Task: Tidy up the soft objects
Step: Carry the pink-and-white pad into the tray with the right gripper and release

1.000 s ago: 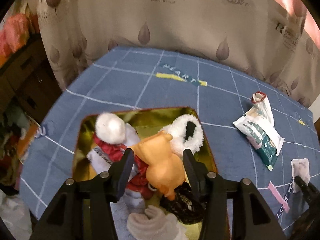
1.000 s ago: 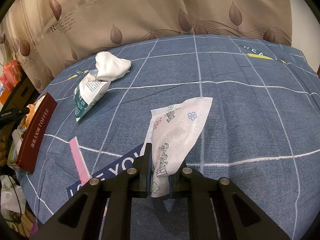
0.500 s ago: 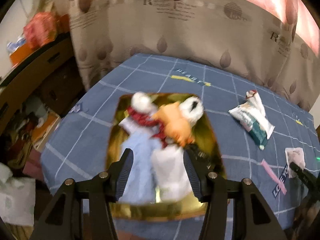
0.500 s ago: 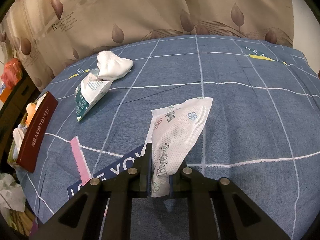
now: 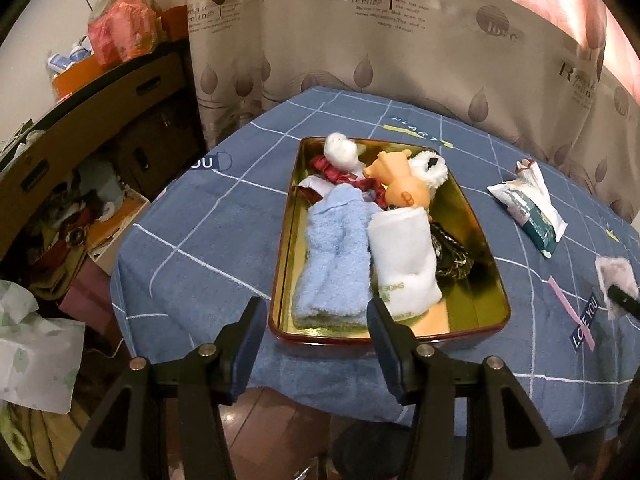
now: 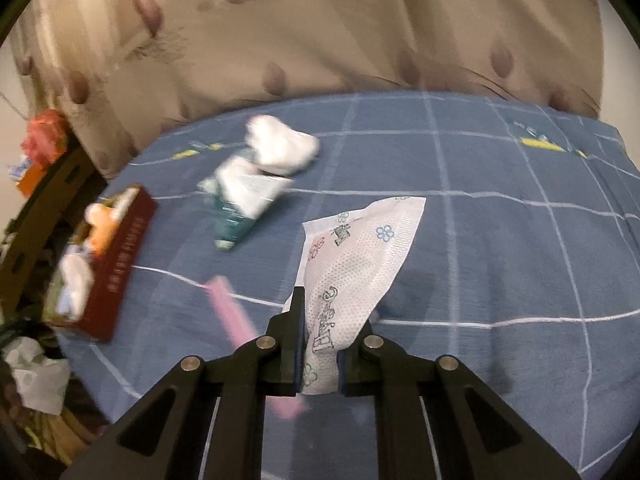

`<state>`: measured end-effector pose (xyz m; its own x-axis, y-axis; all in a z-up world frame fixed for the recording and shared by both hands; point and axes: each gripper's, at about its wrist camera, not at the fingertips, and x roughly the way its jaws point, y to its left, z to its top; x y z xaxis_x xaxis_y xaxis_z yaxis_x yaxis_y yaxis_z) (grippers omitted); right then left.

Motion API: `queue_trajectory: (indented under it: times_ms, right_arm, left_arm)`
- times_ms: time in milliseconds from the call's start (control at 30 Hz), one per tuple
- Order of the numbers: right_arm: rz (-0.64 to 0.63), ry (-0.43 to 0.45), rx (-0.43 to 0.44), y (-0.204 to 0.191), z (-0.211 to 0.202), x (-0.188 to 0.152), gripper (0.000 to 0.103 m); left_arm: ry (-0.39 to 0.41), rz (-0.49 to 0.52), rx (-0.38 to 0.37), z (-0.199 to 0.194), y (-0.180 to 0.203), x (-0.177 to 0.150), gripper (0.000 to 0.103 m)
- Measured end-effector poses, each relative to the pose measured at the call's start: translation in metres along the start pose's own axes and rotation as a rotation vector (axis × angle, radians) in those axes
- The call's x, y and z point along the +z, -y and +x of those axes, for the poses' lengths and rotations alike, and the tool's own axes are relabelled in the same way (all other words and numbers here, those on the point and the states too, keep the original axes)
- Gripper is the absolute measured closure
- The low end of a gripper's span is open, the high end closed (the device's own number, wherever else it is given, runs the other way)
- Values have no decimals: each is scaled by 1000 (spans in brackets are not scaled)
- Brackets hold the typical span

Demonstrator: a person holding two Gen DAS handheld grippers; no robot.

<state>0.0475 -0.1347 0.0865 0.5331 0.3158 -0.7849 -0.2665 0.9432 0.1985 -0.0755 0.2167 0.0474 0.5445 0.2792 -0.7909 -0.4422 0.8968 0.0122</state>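
Note:
A gold tin with red walls (image 5: 476,220) sits on the blue checked tablecloth and holds a blue towel (image 5: 336,256), a white rolled cloth (image 5: 404,256), an orange doll (image 5: 404,188) and other soft items. My left gripper (image 5: 316,320) is open and empty, raised in front of the tin's near edge. My right gripper (image 6: 318,344) is shut on a white printed packet (image 6: 360,256) and holds it above the cloth. The tin also shows in the right wrist view (image 6: 116,264), blurred, at the left.
A green and white pouch (image 5: 528,208) lies right of the tin; it shows in the right wrist view (image 6: 244,200) beside a white wad (image 6: 284,148). Cardboard boxes and clutter (image 5: 80,160) stand left of the table. A curtain (image 5: 400,40) hangs behind.
My left gripper has pulled back and up from inside the tin, away from the orange doll. My right gripper has lifted the packet off the cloth.

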Motion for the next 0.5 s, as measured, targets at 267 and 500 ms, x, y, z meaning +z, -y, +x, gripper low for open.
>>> queue_trajectory:
  times_ms: [267,500]
  right_arm:
    - [-110,8,184,-100,-11,21,92]
    - [-202,-35,317,-188,20,37,92]
  left_arm:
    - [17,28,14,2,-1,0,50]
    - [13,23,11,3,-6,2,50]
